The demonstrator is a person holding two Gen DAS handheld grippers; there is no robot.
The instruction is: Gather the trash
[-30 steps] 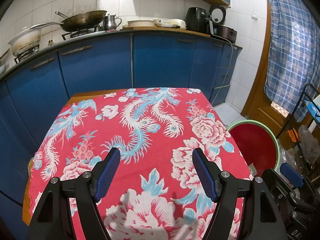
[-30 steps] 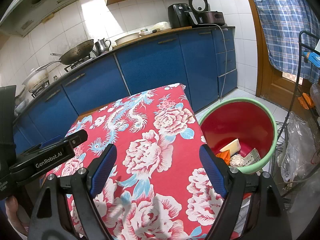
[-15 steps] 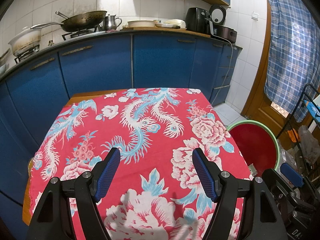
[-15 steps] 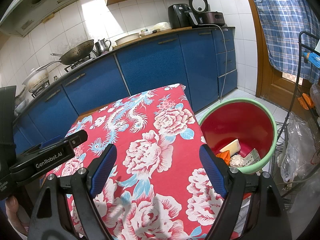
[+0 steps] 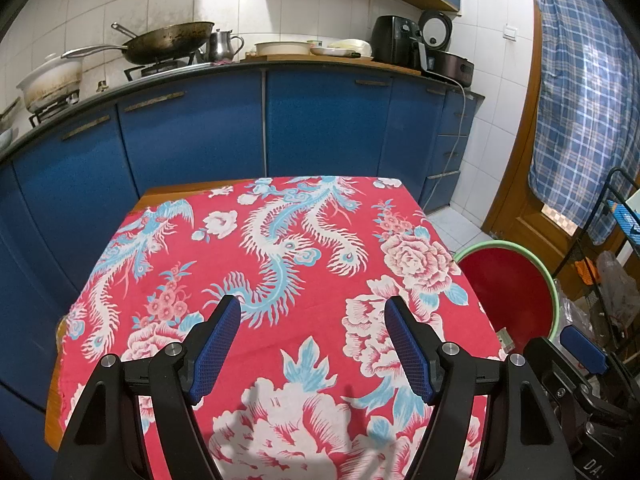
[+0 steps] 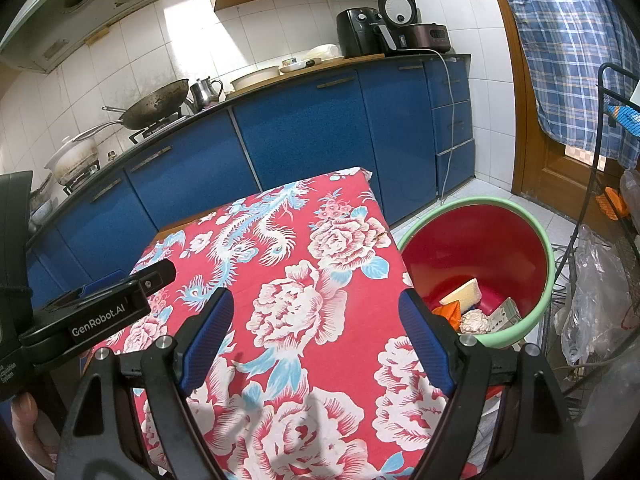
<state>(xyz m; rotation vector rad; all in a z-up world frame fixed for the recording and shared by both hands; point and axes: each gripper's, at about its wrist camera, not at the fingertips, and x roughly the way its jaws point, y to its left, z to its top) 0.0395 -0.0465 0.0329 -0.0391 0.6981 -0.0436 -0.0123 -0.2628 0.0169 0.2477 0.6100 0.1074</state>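
Your left claw and right claw hang wide open, holding nothing, over the red flowery bench. Trash lies in the red green-rimmed bucket at three o'clock, beside blue cupboards.

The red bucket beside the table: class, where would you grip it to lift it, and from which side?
Grip the pale green rim of the red bucket, coming down from above with one finger inside and one outside the wall. The bucket stands upright and open-topped on the floor; its body looks too wide for the right hand-held gripper. The table-side rim is nearest, and the trash lies well below it.
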